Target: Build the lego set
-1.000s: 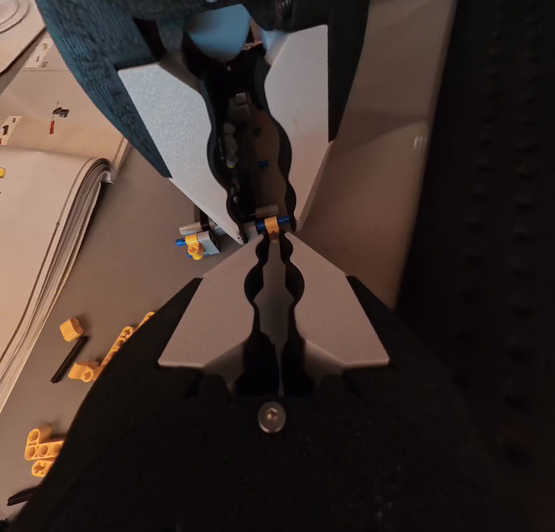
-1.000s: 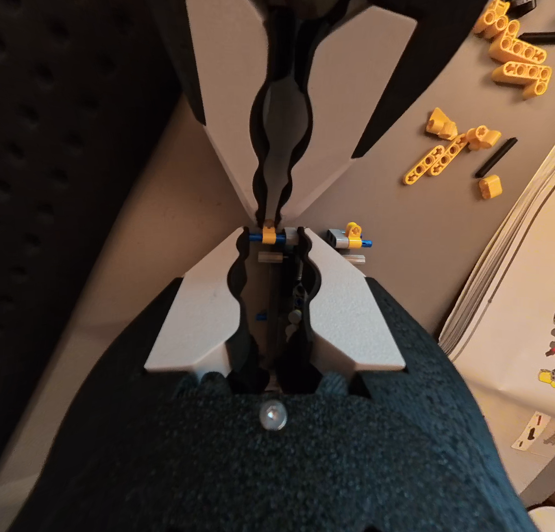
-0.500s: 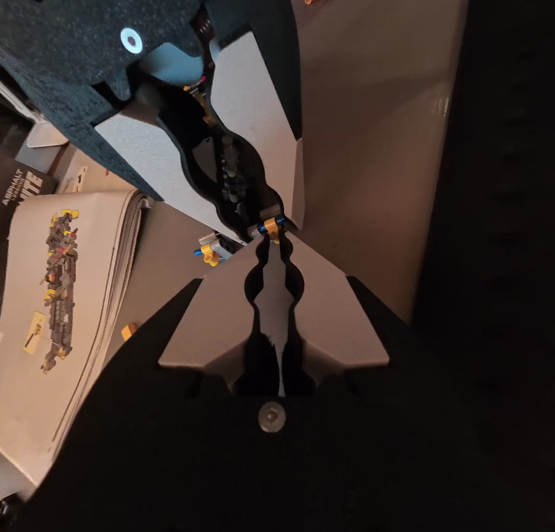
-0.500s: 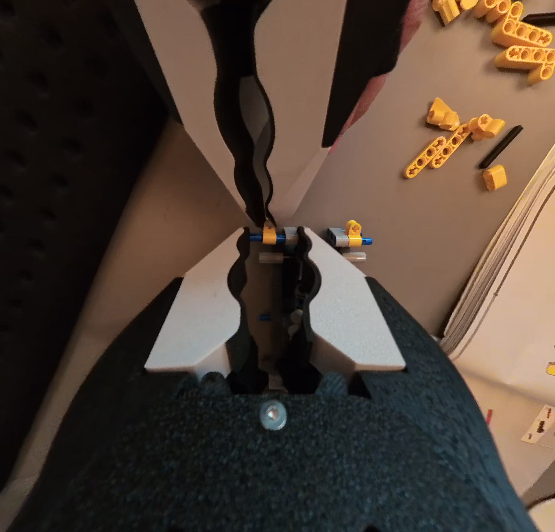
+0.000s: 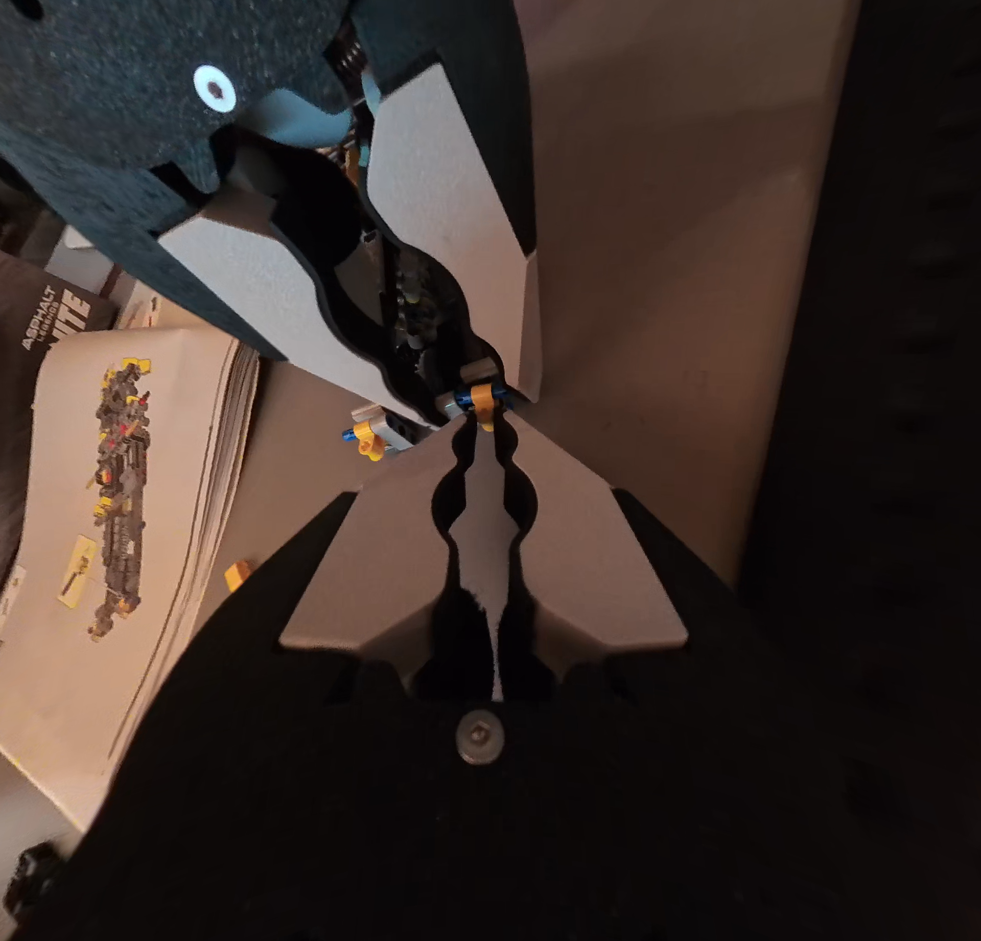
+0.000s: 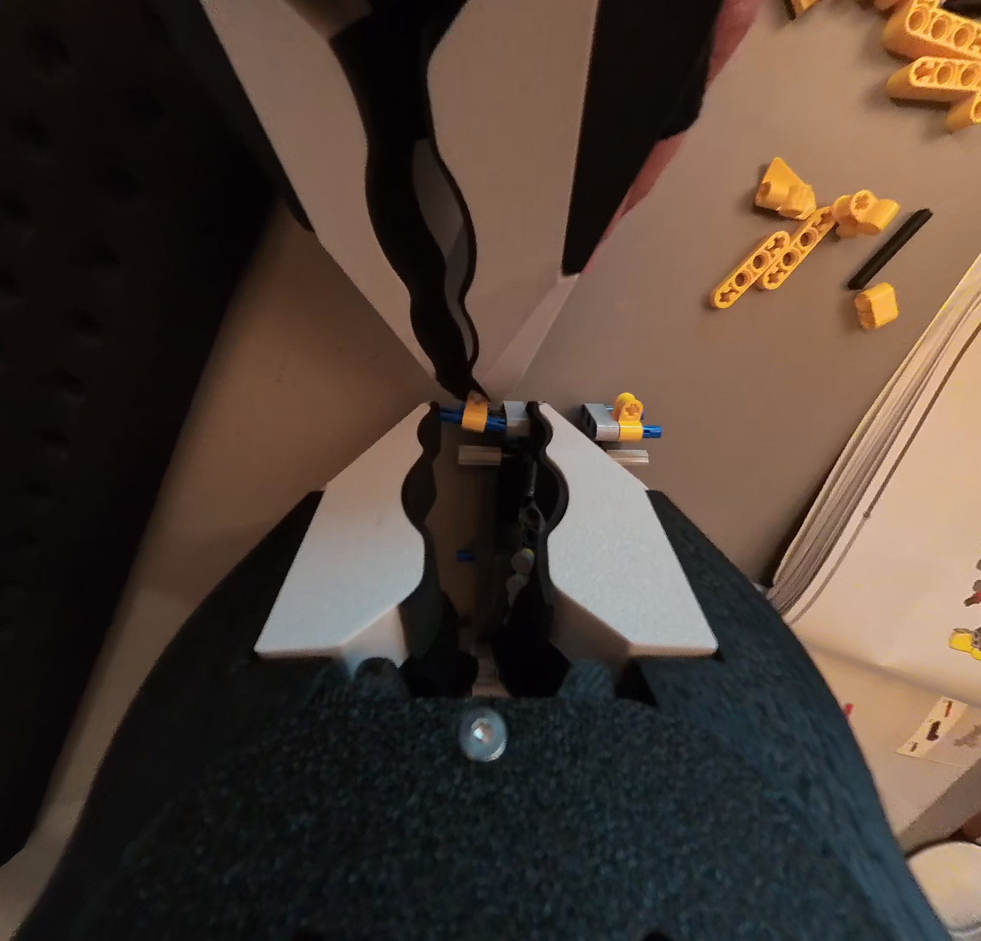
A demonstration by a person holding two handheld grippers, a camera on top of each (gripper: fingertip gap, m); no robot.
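Observation:
My left gripper (image 5: 480, 426) is shut; its black tips pinch a yellow connector (image 5: 484, 401) that sits on a blue axle (image 5: 466, 398). My right gripper (image 6: 483, 411) meets it tip to tip and is shut on a grey and black lego assembly (image 6: 523, 496) that lies between its fingers. The connector (image 6: 474, 416) and axle are at the assembly's front end. A second yellow connector on a grey block (image 6: 618, 421) sticks out to the right of the right fingers; it also shows in the left wrist view (image 5: 379, 432). The left gripper (image 6: 472, 384) comes in from above in the right wrist view.
An open instruction booklet (image 5: 122, 490) lies beside the work and shows in the right wrist view (image 6: 902, 544). Loose yellow beams (image 6: 769, 257), more yellow beams (image 6: 934, 28), a black axle (image 6: 889, 249) and a small yellow piece (image 6: 876, 305) lie on the grey table (image 6: 716, 331). A dark perforated surface (image 6: 106, 278) borders the table. Less than 4 cm separates the two grippers' tips.
Both grippers keep their hold and stay tip to tip. The left gripper has swung and rolled round the joint, so its view now takes in the booklet page instead of the loose yellow parts.

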